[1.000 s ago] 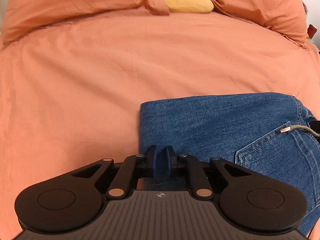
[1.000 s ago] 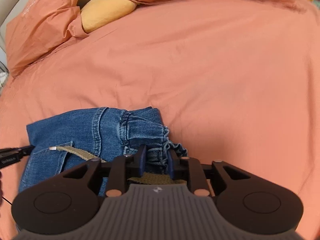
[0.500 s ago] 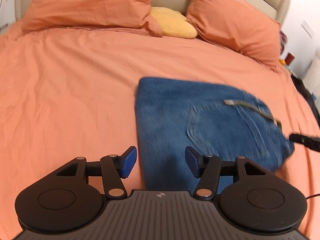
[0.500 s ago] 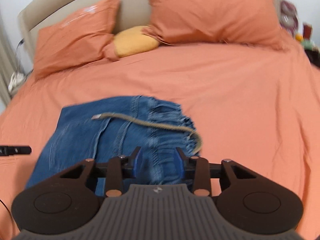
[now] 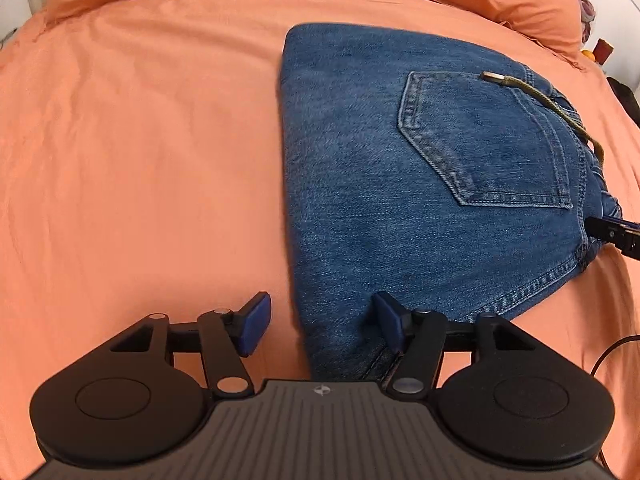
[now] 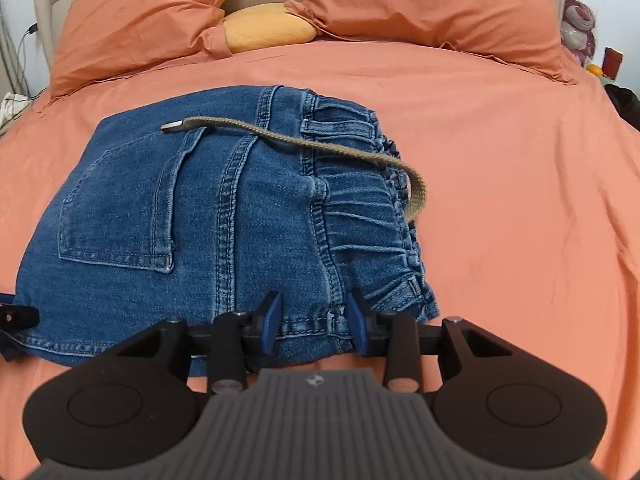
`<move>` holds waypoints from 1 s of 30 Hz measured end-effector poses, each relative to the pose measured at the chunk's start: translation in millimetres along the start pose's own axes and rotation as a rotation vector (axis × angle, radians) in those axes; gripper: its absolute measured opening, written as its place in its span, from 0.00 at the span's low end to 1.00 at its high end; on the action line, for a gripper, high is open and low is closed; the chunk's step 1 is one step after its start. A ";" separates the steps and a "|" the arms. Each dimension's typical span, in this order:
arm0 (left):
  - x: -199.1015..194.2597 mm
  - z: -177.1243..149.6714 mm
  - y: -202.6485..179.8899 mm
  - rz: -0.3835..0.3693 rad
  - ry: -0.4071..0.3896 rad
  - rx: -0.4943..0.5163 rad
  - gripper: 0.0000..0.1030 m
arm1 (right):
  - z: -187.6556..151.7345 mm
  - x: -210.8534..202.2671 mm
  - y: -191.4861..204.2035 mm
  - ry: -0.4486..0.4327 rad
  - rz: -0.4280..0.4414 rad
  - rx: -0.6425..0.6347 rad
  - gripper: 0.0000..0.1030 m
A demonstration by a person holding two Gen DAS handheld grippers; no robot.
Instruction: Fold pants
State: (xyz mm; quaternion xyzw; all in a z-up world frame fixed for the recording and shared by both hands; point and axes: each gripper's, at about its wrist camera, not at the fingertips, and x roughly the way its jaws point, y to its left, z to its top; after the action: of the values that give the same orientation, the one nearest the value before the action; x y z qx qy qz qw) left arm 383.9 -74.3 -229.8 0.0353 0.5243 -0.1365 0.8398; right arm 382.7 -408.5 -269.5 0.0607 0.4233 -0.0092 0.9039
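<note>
The blue jeans (image 5: 400,184) lie folded into a compact stack on the orange bedsheet (image 5: 140,160), back pocket up, also in the right wrist view (image 6: 200,220). An olive drawstring (image 6: 304,144) trails across the top to the elastic waistband (image 6: 360,200). My left gripper (image 5: 318,326) is open over the stack's near left corner, holding nothing. My right gripper (image 6: 314,322) is open, its jaws astride the near edge below the waistband, not clamped. The right gripper's tip shows at the left wrist view's right edge (image 5: 612,234).
Two orange pillows (image 6: 140,28) (image 6: 432,4) and a yellow cushion (image 6: 268,26) lie against the headboard at the far end. Small items stand on a bedside surface at the far right (image 6: 600,64). A black cable (image 5: 612,352) runs near the right edge.
Both grippers were shut on the jeans a second ago; they have opened and let go. Both have pulled back and risen, so the folded stack now lies free on the bed.
</note>
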 end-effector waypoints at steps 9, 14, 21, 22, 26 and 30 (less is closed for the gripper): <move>-43.9 3.8 -2.8 -0.012 -0.076 0.073 0.72 | -2.4 -47.1 -11.6 -0.060 0.085 0.153 0.62; -57.3 12.1 2.3 -0.061 -0.149 0.060 0.86 | -11.1 -50.5 -36.1 -0.024 0.166 0.330 0.84; -34.1 48.3 24.7 -0.140 -0.152 0.003 0.86 | -21.2 -21.4 -69.7 0.028 0.263 0.589 0.86; -29.6 52.4 29.4 -0.151 -0.155 -0.012 0.86 | -22.5 -16.6 -72.7 0.030 0.279 0.615 0.86; -2.3 68.2 47.0 -0.205 -0.120 -0.080 0.86 | -26.9 3.1 -82.0 0.031 0.339 0.700 0.86; 29.0 72.5 63.0 -0.270 -0.082 -0.179 0.86 | -31.7 22.6 -89.0 0.004 0.383 0.753 0.86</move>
State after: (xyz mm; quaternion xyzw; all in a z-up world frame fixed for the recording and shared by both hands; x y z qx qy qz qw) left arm 475.8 -34.1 -228.5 -0.1161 0.4996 -0.2024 0.8342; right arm 366.9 -492.3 -316.0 0.4644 0.3732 0.0052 0.8032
